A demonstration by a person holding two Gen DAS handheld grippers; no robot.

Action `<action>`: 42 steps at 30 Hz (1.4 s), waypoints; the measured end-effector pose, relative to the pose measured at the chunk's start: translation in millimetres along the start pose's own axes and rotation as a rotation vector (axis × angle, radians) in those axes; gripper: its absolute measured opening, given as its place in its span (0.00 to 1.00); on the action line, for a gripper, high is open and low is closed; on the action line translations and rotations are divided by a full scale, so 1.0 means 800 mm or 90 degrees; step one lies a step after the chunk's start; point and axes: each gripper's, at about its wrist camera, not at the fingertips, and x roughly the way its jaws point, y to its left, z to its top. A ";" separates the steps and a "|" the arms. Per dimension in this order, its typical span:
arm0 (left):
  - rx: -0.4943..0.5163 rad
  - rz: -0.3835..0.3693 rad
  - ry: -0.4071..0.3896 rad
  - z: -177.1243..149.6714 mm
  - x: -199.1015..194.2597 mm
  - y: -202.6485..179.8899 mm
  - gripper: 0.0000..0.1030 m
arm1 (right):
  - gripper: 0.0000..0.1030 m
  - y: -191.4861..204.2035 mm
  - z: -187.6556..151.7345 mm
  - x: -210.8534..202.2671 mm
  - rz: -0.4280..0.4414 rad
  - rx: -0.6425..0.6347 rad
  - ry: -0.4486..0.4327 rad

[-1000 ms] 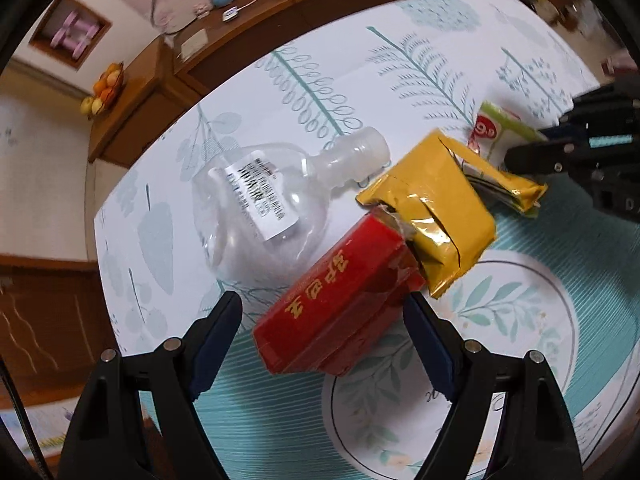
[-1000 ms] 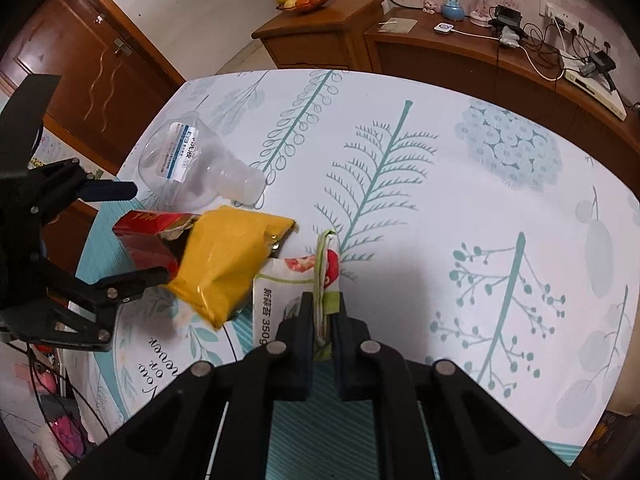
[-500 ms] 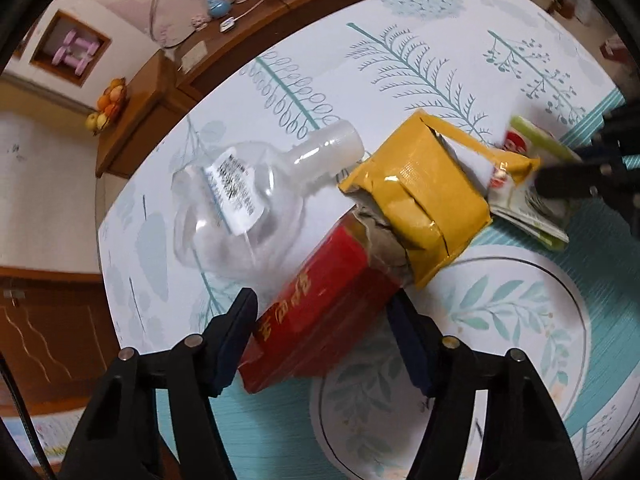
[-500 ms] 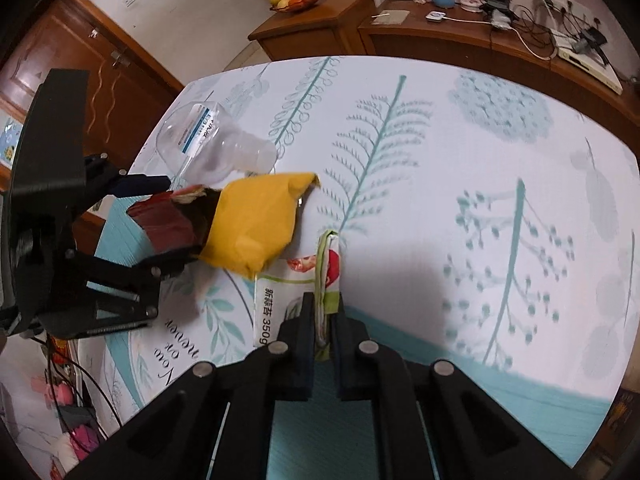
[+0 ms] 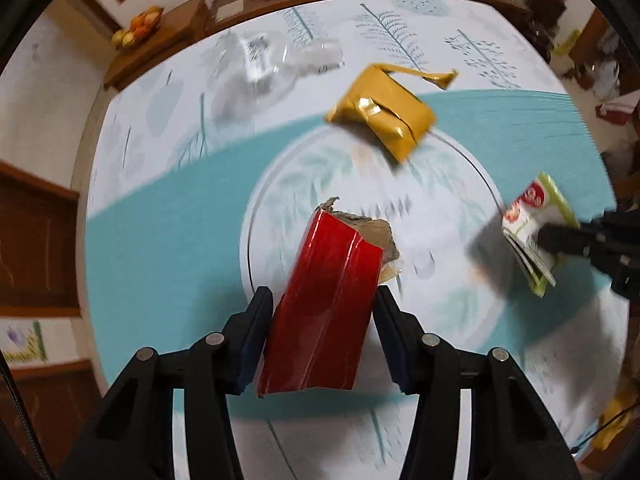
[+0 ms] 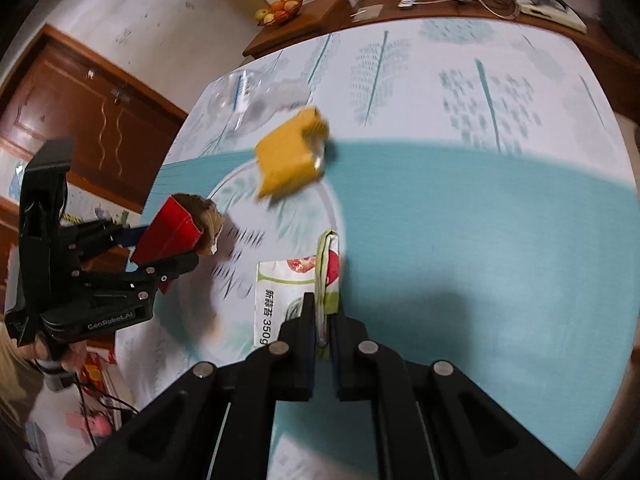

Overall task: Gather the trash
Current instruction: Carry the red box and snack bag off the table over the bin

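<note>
Left gripper (image 5: pixel 322 340) fingers closing on a torn red box (image 5: pixel 328 308), lifted off the tabletop (image 5: pixel 160 240). Right gripper (image 6: pixel 322 334) pinches a flat wrapper (image 6: pixel 296 280) edgewise. Yellow packet (image 5: pixel 384 116) and clear bottle (image 5: pixel 256 68) remain.

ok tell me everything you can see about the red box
The red box is a glossy, creased red carton with one end torn open, showing ragged grey-brown cardboard. It sits between the fingers of the left gripper, whose jaws are closing on its sides, and looks lifted clear of the tablecloth, tilted with the torn end pointing away from the gripper. In the right wrist view it sticks out beyond the fingertips. Nothing else touches it.
</note>
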 end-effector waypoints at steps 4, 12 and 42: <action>-0.017 -0.042 -0.017 -0.064 -0.032 -0.006 0.48 | 0.05 0.022 -0.067 -0.024 -0.006 0.045 -0.022; 0.023 -0.146 -0.065 -0.201 -0.094 -0.012 0.48 | 0.05 0.103 -0.209 -0.078 -0.050 0.133 -0.091; 0.129 -0.215 0.017 -0.513 -0.027 -0.103 0.48 | 0.05 0.199 -0.605 -0.032 -0.113 0.407 -0.128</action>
